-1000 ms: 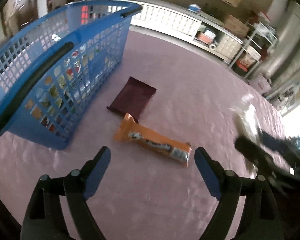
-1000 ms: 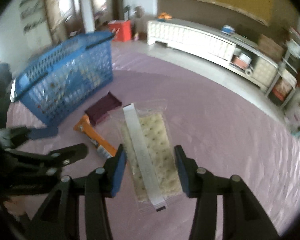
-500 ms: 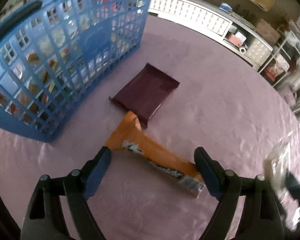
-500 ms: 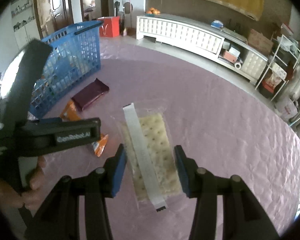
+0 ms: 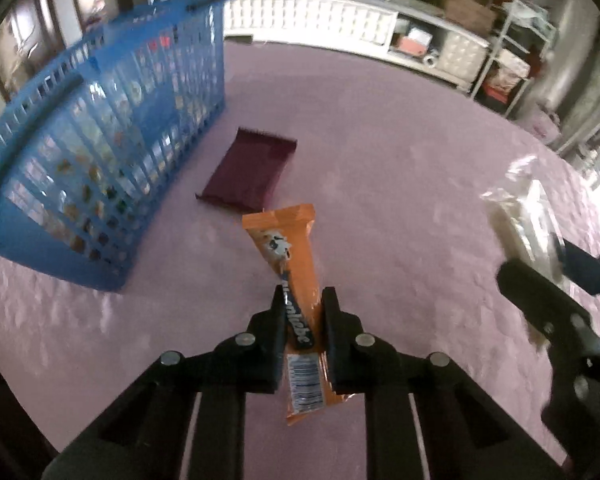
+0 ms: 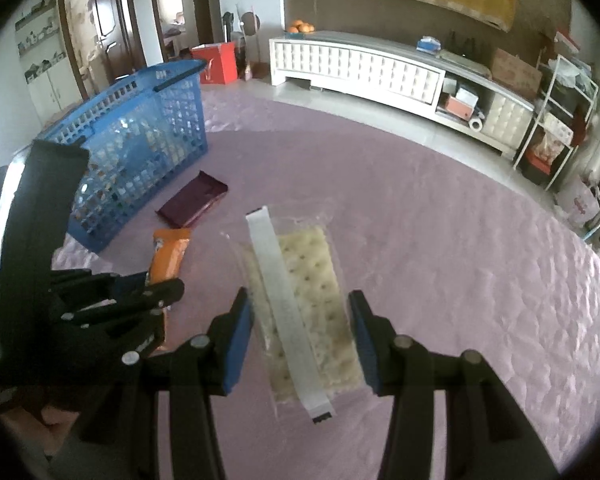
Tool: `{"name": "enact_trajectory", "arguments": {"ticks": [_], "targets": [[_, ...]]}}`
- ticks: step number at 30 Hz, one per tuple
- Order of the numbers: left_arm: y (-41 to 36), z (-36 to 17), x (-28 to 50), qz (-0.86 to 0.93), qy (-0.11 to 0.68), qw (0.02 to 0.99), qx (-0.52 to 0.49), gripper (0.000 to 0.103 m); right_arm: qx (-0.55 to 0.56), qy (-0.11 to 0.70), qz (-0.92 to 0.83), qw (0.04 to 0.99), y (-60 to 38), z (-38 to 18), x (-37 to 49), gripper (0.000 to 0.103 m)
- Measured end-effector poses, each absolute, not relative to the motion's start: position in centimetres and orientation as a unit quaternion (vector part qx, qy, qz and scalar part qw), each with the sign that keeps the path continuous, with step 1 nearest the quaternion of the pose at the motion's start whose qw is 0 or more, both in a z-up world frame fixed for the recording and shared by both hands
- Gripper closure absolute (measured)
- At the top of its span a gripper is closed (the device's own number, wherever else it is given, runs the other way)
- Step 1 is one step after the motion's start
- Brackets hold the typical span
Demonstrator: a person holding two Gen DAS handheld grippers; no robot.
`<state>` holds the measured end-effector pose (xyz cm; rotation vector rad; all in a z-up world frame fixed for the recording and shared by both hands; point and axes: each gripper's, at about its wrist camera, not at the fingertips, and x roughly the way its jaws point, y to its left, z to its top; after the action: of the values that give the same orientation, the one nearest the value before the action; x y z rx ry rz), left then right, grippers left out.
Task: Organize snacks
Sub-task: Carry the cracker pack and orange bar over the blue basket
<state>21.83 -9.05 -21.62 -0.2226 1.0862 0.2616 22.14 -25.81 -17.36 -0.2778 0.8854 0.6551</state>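
Note:
My left gripper [image 5: 302, 300] is shut on an orange snack bar [image 5: 288, 264] and holds it above the purple tablecloth; the bar also shows in the right wrist view [image 6: 168, 256]. My right gripper [image 6: 300, 320] is shut on a clear pack of crackers [image 6: 308, 296], which shows at the right of the left wrist view [image 5: 520, 216]. A dark maroon snack packet [image 5: 248, 172] lies flat beside the blue basket [image 5: 80, 152]. The basket holds several snacks.
The table is covered by a purple quilted cloth [image 6: 440, 240]. Beyond it stand a long white cabinet [image 6: 360, 64], a red bag [image 6: 218, 62] on the floor and a wire shelf [image 6: 560, 120] at the right.
My left gripper has shut on the orange bar and lifted it, so the bar now points away from me. My right gripper still holds the cracker pack.

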Motion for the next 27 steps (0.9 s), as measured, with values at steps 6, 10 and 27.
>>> {"name": "enact_trajectory", "arguments": {"ticks": [6, 10, 27], "targets": [[-9.5, -17.5, 19.5, 0.088, 0.486, 0.866, -0.083, 0.089, -0.114, 0.416, 0.295, 0.852, -26.1, -14.3, 20.4, 0.051], [-8.5, -14.7, 17.4, 0.07, 0.46, 0.881, -0.09, 0.089, -0.121, 0.396, 0.288, 0.864, -25.7, -11.5, 18.5, 0.051], [-2.7, -6.9, 11.6, 0.02, 0.384, 0.921, -0.07, 0.089, -0.127, 0.34, 0.278, 0.889, -21.2, -4.1, 12.4, 0.051]]}}
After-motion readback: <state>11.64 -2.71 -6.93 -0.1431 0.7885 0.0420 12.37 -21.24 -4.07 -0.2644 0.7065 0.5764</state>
